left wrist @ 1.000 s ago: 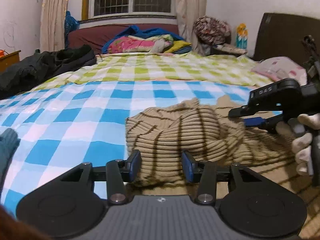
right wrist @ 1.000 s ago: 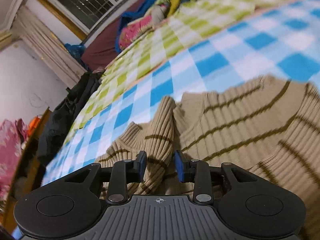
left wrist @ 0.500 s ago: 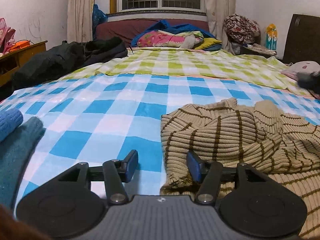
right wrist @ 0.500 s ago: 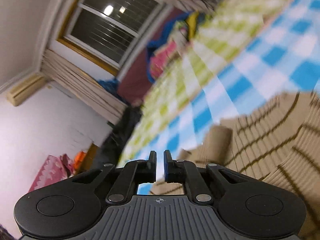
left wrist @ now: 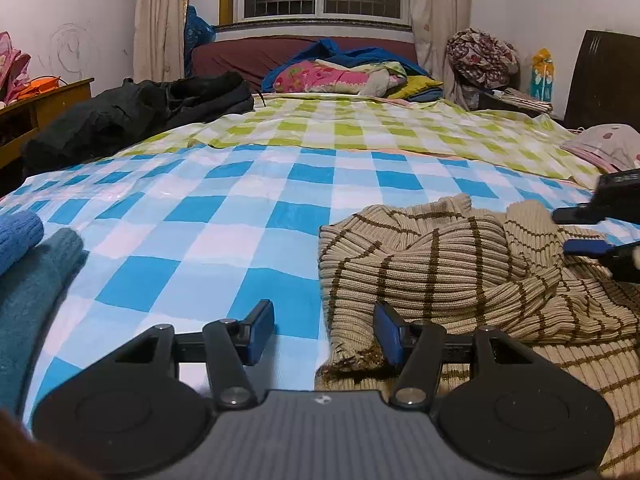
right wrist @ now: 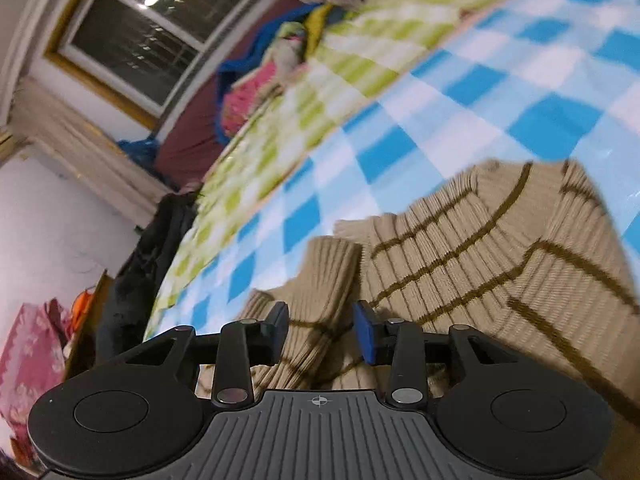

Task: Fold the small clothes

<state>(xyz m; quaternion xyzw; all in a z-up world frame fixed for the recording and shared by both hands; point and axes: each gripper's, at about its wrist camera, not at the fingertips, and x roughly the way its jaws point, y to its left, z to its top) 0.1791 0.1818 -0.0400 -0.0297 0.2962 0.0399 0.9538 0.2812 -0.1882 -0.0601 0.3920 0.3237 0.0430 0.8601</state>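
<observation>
A beige knit sweater with brown stripes (left wrist: 448, 276) lies crumpled on the blue-checked bed cover (left wrist: 200, 232). My left gripper (left wrist: 324, 332) is open just above the bed, its right finger beside the sweater's near left edge. My right gripper (right wrist: 322, 330) is open low over the sweater (right wrist: 480, 248), with a rolled sleeve or fold lying between and beyond its fingers. The right gripper also shows at the right edge of the left wrist view (left wrist: 600, 224).
Folded blue and teal knitwear (left wrist: 28, 272) lies at the left. A black coat (left wrist: 132, 116) lies at the far left of the bed, bedding (left wrist: 340, 76) is piled at the head, and a wooden cabinet (left wrist: 44, 100) stands at the left wall.
My left gripper has drawn back to the left off the sweater and opened wider. My right gripper shut briefly half a second ago and is open again, lower over the sweater.
</observation>
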